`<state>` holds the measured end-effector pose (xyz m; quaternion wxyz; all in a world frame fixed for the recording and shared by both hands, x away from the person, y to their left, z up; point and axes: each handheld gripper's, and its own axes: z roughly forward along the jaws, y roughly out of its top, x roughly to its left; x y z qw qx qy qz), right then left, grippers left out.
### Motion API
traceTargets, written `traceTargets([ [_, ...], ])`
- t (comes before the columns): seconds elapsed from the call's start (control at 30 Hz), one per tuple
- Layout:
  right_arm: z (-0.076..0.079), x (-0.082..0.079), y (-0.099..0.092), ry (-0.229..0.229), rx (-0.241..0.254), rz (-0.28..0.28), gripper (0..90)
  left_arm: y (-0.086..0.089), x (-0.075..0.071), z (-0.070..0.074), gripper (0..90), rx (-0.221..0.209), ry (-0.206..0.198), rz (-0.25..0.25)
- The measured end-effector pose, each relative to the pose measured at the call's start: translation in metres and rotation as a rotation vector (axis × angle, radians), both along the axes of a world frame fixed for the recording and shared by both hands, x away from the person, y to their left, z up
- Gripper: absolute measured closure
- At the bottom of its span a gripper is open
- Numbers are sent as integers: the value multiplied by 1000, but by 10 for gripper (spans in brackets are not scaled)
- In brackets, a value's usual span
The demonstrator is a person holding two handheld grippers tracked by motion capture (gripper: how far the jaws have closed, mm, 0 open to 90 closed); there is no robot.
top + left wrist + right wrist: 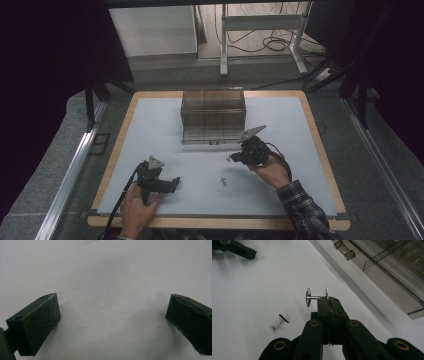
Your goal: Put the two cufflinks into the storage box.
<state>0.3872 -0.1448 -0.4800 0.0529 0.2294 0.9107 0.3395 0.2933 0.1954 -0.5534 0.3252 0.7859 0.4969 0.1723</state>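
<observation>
Silver cufflink [312, 297], pinched in my right gripper [329, 301] for the clear organiser box [213, 116]; left gripper [112, 315] wide, idle.

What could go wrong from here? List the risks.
1. The right gripper pinches the small metal cufflink only at its end, with most of it sticking out sideways; it may twist or slip out.
2. The second cufflink lies loose on the white mat, and a passing hand could knock it.
3. The left gripper is open over the mat, so it offers no support.
</observation>
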Motion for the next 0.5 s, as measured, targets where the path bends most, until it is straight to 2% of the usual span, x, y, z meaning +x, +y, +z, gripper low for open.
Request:
traceTargets([
  [0.5,9,13,11,-19,-6,-4,883,0,0,0,0,-1,0,0],
])
